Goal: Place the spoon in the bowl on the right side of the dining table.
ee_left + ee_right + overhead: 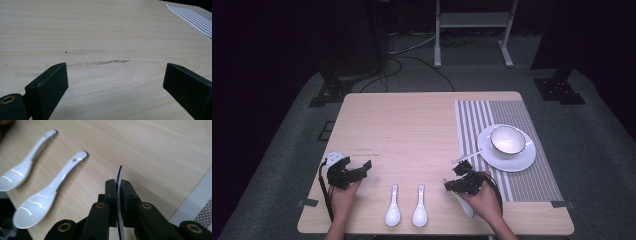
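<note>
Wooden table (412,125), light grain, with faint scuff marks (105,62) near its middle. A grey striped placemat (512,115) covers the right side, reaching the far edge.

On the placemat: a white plate (522,161) with a white bowl (507,140) sitting on it, gold-toned rim, empty as far as the high view shows.

Left hand (343,196) at the near left of the table holds the left gripper (362,170). Jaws spread wide apart, nothing between them; in the left gripper view they frame bare wood, with a corner of the placemat at upper right.

Right hand (484,197) at the near right, just beside the placemat's left edge, holds the right gripper (451,185). Jaws pressed together on the handle of a white spoon (120,187), seen edge-on in the right gripper view. In the high view its white bowl end pokes out beneath the hand, towards the near edge.

Two more white spoons lie on the bare wood between the hands, side by side, apart from each other, handles pointing away from the person: left spoon (392,207), right spoon (419,207). Neither touches a gripper.
</note>
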The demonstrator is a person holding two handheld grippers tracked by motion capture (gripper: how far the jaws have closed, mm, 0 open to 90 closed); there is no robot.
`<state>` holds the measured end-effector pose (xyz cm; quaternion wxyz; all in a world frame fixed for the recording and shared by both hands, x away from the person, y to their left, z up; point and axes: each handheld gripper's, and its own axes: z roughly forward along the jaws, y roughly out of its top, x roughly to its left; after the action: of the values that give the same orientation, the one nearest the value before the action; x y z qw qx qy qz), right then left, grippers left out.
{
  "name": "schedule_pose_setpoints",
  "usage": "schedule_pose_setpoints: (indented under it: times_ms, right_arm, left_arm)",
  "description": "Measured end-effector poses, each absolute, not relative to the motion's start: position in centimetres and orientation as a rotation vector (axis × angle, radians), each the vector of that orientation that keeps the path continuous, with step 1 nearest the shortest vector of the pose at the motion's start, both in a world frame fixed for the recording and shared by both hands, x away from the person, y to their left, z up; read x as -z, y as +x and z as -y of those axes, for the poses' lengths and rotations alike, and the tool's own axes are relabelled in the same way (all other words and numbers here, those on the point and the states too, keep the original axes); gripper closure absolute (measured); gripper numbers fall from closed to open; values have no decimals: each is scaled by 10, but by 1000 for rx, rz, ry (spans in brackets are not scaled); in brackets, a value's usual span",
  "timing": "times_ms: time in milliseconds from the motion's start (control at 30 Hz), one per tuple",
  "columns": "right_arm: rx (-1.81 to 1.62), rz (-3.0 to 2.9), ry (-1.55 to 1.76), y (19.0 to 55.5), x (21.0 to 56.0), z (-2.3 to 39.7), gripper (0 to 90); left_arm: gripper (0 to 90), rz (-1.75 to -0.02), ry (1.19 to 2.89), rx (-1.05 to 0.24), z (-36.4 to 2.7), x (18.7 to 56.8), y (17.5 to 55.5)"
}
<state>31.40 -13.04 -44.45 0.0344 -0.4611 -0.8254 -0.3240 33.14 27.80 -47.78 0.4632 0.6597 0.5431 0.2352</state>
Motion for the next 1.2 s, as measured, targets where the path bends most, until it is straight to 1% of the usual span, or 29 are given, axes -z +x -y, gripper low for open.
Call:
schedule_pose_setpoints:
  times_ms: [333, 567, 1200]
  right_arm:
    - [1216, 2307, -1455, 316, 430, 166, 854]
    - [1325, 2196, -1485, 316, 421, 182, 854]
    - [1479, 2017, -1565, 323, 405, 218, 854]
  left_arm:
    - [47, -1335, 1623, -580, -278, 478, 331]
    - [47, -1335, 1625, -581, -278, 478, 331]
    - [47, -1334, 1628, -582, -278, 478, 331]
